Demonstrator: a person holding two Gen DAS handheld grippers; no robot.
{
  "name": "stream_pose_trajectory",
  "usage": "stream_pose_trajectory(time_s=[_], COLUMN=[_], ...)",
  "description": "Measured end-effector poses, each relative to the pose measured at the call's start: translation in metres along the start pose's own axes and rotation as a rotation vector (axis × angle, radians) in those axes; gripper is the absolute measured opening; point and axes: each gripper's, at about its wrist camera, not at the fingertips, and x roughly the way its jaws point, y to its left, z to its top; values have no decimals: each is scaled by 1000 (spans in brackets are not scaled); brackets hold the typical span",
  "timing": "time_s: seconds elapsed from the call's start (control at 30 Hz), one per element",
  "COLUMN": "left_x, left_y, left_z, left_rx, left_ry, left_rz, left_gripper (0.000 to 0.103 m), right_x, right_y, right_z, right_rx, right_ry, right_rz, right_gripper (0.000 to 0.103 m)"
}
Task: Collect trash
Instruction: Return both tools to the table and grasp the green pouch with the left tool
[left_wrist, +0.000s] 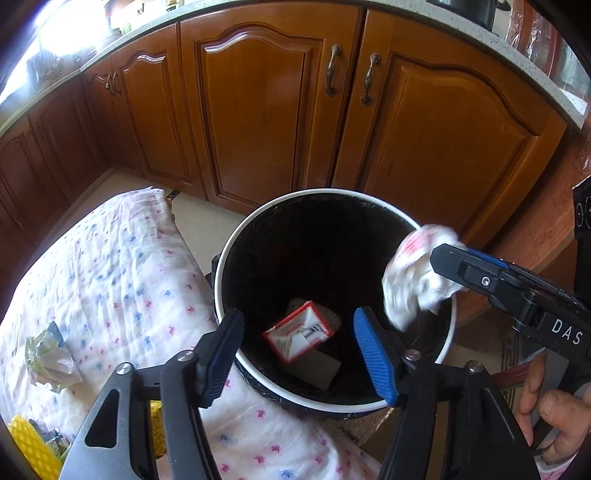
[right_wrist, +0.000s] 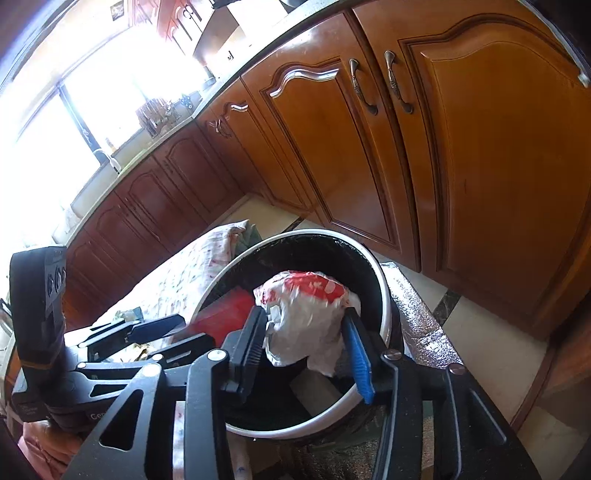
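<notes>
A black trash bin with a white rim (left_wrist: 221, 295) stands on the floor in front of wooden cabinets; it also shows in the right wrist view (right_wrist: 384, 295). Inside lie a red-and-white carton (left_wrist: 295, 334) and a paper cupcake liner (left_wrist: 330, 317). My left gripper (left_wrist: 297, 354) is open and empty, hovering over the bin's near rim. My right gripper (right_wrist: 306, 343) is shut on a crumpled white wrapper with red print (right_wrist: 306, 314), held above the bin's right side; the wrapper also shows in the left wrist view (left_wrist: 413, 273). A crumpled paper wad (left_wrist: 48, 356) lies on the cloth at left.
A low surface covered with a white cloth with pink and blue print (left_wrist: 122, 280) sits left of the bin. Yellow items (left_wrist: 27, 443) lie at its near left corner. Wooden cabinet doors (left_wrist: 266, 103) stand behind. A hand (left_wrist: 554, 410) holds the right gripper.
</notes>
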Motion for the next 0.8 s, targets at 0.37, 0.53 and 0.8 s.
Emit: stream_pose_trajectory(time_s=[0.37,0.53,0.8], left_x=[-43,-68,-106], left_y=[29,44,67], left_z=[-52,-96,-165], left_rx=[-111,-190,-292], left_ry=[-88,-143,-192], left_rz=[-36,-18,47], left_gripper=[69,71,71], right_x=[-21,-37,-45], right_y=[9,31,66], right_z=[-7,-32,-73], right_rx=[23,14,-9], right_ry=[-71,-122,-140], right_rz=[57,89,118], right_gripper=[74,87,91])
